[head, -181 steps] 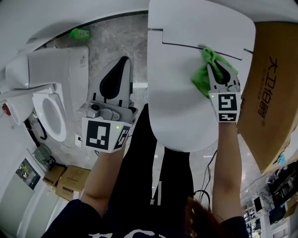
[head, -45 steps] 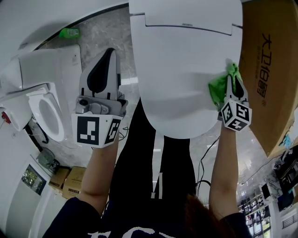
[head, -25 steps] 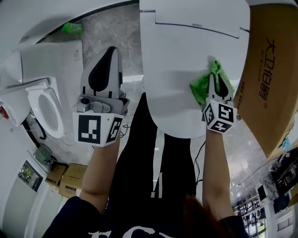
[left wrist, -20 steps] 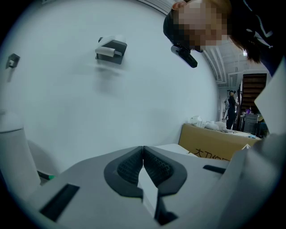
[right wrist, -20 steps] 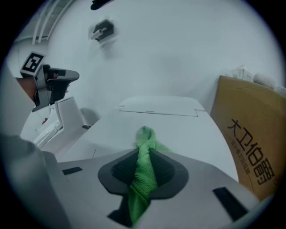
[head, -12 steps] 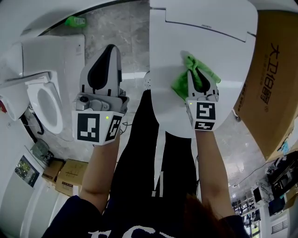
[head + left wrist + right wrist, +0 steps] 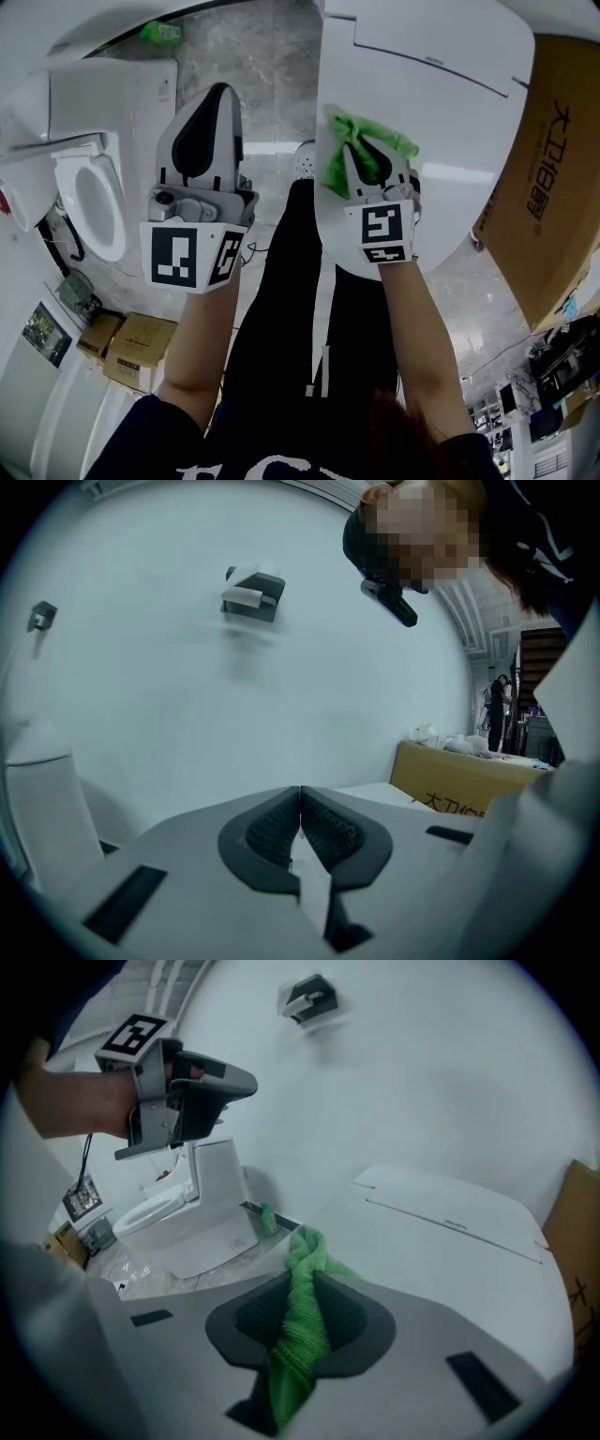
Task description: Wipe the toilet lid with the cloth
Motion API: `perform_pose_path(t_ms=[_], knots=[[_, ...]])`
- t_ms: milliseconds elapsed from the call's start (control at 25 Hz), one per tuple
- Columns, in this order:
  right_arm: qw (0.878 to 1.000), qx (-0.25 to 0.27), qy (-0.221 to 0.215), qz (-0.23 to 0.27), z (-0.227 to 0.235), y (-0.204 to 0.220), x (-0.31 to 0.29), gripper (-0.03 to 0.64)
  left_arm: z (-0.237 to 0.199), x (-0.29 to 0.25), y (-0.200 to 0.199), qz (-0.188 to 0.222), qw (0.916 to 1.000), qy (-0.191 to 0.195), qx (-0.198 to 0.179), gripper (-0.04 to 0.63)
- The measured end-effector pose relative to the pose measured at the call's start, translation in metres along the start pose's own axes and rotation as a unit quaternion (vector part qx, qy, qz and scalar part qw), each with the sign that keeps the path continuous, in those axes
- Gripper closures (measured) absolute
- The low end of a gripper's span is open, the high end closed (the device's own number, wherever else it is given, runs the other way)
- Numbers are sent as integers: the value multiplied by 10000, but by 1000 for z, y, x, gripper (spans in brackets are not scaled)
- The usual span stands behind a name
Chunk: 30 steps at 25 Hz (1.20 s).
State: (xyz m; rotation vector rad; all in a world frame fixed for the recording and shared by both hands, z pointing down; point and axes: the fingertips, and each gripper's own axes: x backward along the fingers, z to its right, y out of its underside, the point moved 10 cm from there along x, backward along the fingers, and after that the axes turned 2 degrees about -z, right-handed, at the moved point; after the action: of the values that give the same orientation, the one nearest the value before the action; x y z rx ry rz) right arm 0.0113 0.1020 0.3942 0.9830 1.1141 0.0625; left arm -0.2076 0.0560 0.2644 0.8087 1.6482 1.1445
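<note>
Bright, even, cool light — shadows soft. Strong fisheye bending at edges; both gripper views ringed dark, near parts soft-focus.

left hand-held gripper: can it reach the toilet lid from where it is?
Probably yes. The left hand-held gripper hangs just beside the toilet lid, jaws shut, with only floor between them.

Cloth (image 7: 336, 165) on toilet lid (image 7: 455, 112), w/ second toilet (image 7: 108, 108) to its left & cardboard box (image 7: 553, 187) right.
</note>
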Motion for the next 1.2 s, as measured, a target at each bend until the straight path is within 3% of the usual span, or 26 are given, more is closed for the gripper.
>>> perform_pose_path(t_ms=[440,840,1200], knots=[[9935,574,-955,-232,-45,-13,-17,537,3,7,4,-38,10000,-38,15,574],[9817,974,-1588,-404,-61,8,-2,537,18,0,-1,-7,10000,57,-60,574],[9940,442,-982,-214,-16,42,36,537,38,-6,-3,-27,9995,266,-141,574]])
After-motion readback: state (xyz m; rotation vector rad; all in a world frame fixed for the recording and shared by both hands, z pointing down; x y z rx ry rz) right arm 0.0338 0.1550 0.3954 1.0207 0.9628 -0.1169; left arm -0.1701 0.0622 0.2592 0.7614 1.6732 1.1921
